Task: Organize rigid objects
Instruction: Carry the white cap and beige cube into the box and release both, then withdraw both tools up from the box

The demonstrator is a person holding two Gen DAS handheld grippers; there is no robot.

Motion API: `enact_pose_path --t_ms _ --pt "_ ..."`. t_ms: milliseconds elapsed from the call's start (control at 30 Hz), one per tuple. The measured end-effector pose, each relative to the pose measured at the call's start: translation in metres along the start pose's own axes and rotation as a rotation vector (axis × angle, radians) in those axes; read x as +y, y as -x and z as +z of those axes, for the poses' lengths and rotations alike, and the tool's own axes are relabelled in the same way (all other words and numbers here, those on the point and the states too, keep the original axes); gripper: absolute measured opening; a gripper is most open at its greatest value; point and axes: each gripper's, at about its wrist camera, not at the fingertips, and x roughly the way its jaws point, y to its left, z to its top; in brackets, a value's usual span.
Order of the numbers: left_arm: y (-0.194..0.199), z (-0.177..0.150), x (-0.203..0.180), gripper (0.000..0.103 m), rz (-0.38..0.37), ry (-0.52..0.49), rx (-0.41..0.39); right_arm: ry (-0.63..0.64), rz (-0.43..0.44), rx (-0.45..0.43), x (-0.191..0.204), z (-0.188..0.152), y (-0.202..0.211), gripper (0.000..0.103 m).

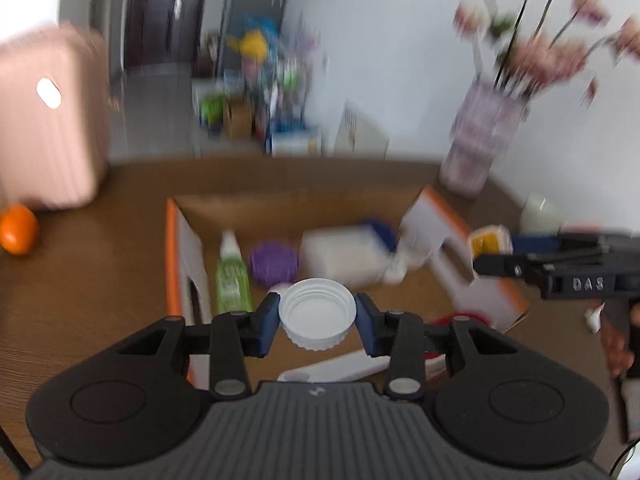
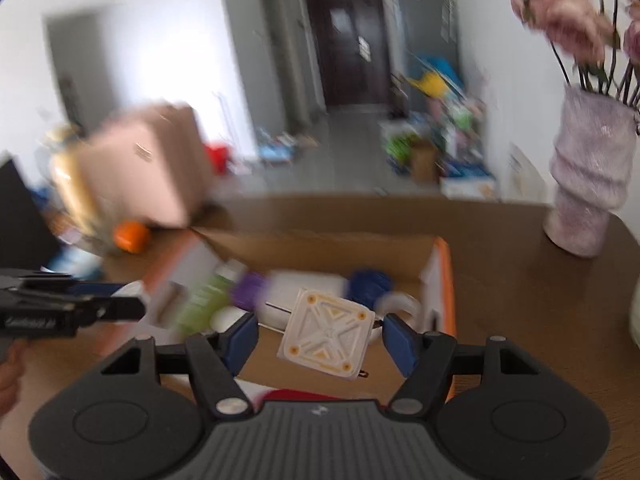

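Left gripper [image 1: 317, 316] clamps a white screw cap [image 1: 317, 313], poised above the near edge of the open cardboard box [image 1: 296, 204]. Right gripper [image 2: 319, 338] pinches a square white-and-yellow plug block [image 2: 326, 338] by its corners, also over the box.

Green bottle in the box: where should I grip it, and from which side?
Take the green bottle across its body, coming down from above. It lies flat along the box's left wall, white cap pointing away, with the purple lid close on its other side, so gaps for the fingers are tight. The view is blurred, and both grippers already hold things, so free one first.
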Motion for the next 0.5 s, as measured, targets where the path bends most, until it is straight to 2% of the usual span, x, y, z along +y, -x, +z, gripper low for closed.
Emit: enact_pose_path --t_ms 67,167,233,267,400,500 --pt "-0.034 -0.004 0.002 0.041 0.017 -0.011 0.075 0.029 -0.035 0.059 0.001 0.0 -0.03 0.068" --pt "-0.069 -0.016 0.007 0.041 0.06 -0.006 0.132 0.033 -0.052 0.151 0.001 -0.004 -0.069 0.068" --pt "-0.082 -0.021 0.008 0.05 0.069 -0.011 0.165 0.058 -0.068 0.2 0.006 -0.008 -0.087 0.068" --pt "-0.086 -0.021 0.007 0.059 0.067 -0.022 0.175 0.069 -0.081 0.209 0.008 -0.011 -0.093 0.068" --pt "-0.08 -0.02 0.003 0.067 0.068 -0.042 0.142 0.088 -0.078 0.2 0.008 -0.009 -0.096 0.07" --pt "-0.067 -0.012 0.001 0.071 0.08 -0.027 0.112 0.09 -0.084 0.176 0.009 -0.002 -0.087 0.077"
